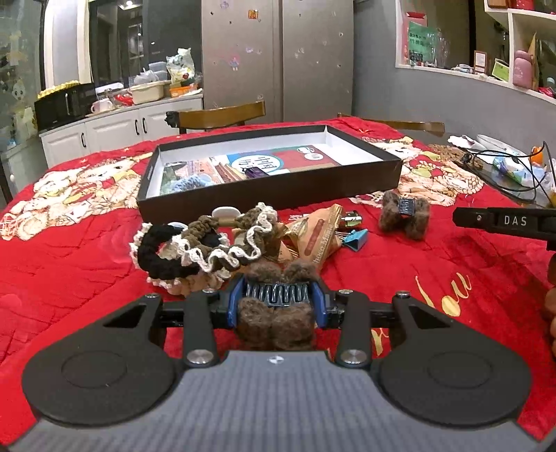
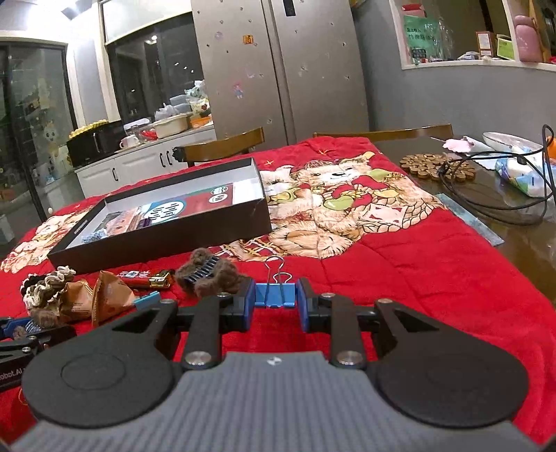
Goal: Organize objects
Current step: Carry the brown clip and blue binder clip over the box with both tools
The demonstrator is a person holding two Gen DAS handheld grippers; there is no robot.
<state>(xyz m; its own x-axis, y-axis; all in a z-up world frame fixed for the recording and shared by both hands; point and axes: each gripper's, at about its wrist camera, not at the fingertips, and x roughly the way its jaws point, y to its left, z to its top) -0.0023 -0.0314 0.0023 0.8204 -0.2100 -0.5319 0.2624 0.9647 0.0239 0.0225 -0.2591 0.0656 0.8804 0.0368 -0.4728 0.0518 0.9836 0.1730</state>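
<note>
Warm indoor light from ceiling lamps (image 2: 31, 2), glare on dark windows (image 2: 156, 62), edges bowed by fisheye, background soft.

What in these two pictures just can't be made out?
- Left view: the near half of the box floor, hidden by its front wall.
- Left view: the right gripper, cut off by the picture edge.
- Right view: small items beside the paper packets, too blurred to name.

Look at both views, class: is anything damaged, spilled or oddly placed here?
Nothing looks damaged or spilled. The oddity is clutter: crocheted scrunchies, a snack packet and a furry claw clip lie heaped on the red blanket outside the open box.
</note>
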